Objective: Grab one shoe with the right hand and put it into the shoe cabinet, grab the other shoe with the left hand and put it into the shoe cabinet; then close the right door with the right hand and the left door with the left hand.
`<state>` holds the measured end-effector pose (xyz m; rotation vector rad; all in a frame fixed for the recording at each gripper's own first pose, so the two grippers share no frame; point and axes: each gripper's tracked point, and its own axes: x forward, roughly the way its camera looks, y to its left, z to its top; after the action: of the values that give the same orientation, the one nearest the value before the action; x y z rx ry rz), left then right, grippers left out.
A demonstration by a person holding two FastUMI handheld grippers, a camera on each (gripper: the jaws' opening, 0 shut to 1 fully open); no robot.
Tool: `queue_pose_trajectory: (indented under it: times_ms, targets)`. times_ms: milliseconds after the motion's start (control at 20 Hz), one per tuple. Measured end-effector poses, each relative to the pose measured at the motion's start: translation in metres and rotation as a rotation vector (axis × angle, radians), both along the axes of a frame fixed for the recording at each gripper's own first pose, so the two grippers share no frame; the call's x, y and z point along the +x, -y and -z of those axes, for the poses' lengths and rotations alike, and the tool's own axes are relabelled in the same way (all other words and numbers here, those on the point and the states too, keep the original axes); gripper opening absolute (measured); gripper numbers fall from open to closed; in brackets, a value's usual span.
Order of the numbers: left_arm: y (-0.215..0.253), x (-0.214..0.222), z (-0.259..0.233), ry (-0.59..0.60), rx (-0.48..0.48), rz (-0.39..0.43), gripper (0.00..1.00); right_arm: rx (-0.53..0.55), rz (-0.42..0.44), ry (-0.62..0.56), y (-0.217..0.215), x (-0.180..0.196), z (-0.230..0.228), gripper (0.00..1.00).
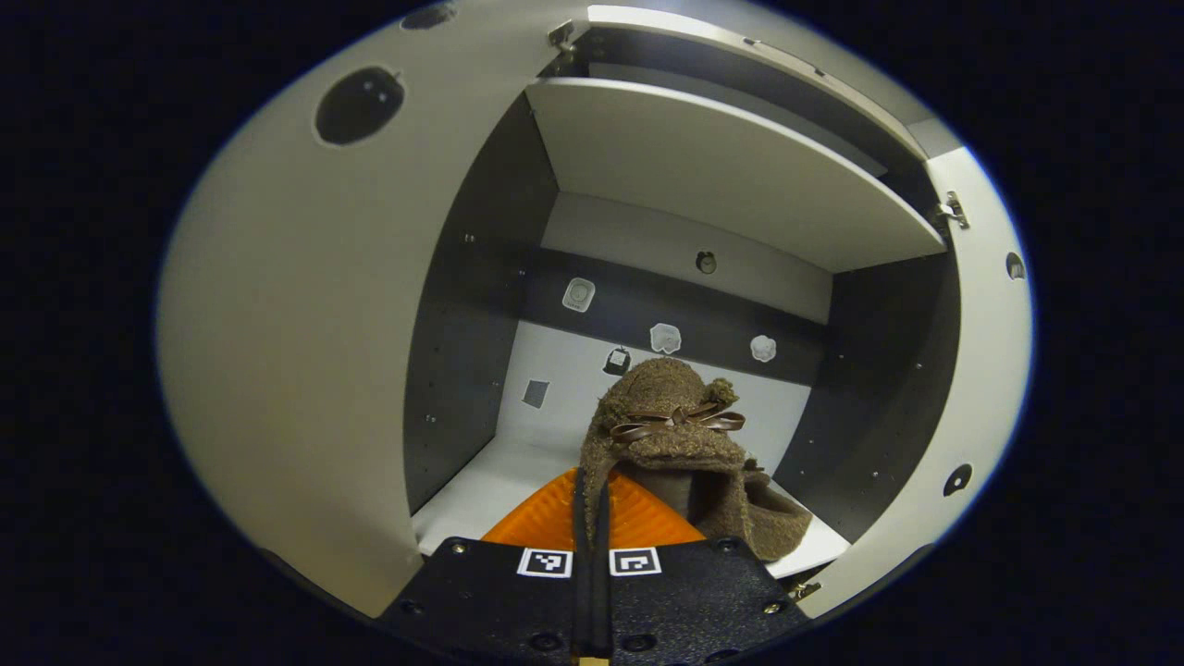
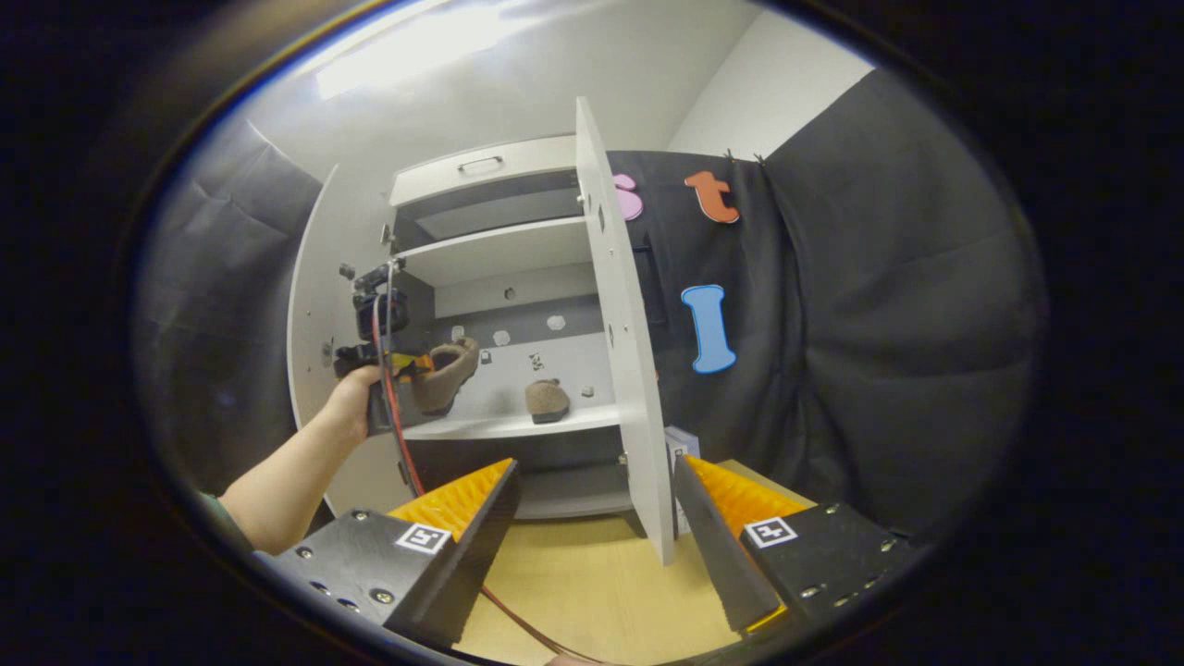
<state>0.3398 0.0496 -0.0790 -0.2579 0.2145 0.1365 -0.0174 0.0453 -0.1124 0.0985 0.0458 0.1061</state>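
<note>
In the left gripper view my left gripper (image 1: pixel 592 523) is shut on a brown fuzzy shoe (image 1: pixel 671 430) with a bow, pinching its rim. The shoe hangs just above the white shelf (image 1: pixel 472 495) inside the open shoe cabinet. The right gripper view shows that same gripper (image 2: pixel 407 365), held by a hand (image 2: pixel 350 398), with the held shoe (image 2: pixel 449 375) at the left of the cabinet opening. A second brown shoe (image 2: pixel 548 400) rests on the shelf (image 2: pixel 573 423) further right. My right gripper (image 2: pixel 595 462) stands open with nothing in it, back from the cabinet, over a wooden floor.
Both cabinet doors stand open: the left door (image 2: pixel 314 305) (image 1: pixel 305 351) and the right door (image 2: pixel 622 351) (image 1: pixel 985 370), whose edge is right in front of my right gripper. An upper shelf (image 1: pixel 721 166) sits above. A red cable (image 2: pixel 398 444) trails from the left gripper.
</note>
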Motion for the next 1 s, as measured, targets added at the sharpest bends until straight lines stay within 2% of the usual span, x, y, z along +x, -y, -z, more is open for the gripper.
queue_pose_trajectory:
  times_ms: [200,350,450,600,750,1000]
  targets:
    - [-0.015,0.043,0.033,-0.041,-0.009,-0.021,0.01,-0.013,-0.021,-0.001,-0.008,0.001,0.003,1.00]
    - [-0.028,0.059,0.055,-0.061,-0.017,-0.047,0.00,-0.015,-0.037,-0.003,-0.012,0.005,0.006,0.99]
    - [-0.029,0.062,0.073,-0.096,-0.061,-0.035,0.00,0.022,-0.073,-0.014,-0.024,0.007,0.010,0.99]
    - [-0.034,0.066,0.076,-0.092,-0.029,-0.044,0.01,0.043,-0.127,-0.040,-0.037,0.008,0.018,0.99]
    - [-0.027,0.066,0.077,-0.088,-0.040,-0.015,0.02,0.027,-0.117,-0.047,-0.036,0.010,0.021,0.99]
    - [-0.025,0.067,0.080,-0.115,0.018,-0.011,0.04,0.018,-0.110,-0.032,-0.033,0.002,0.015,0.99]
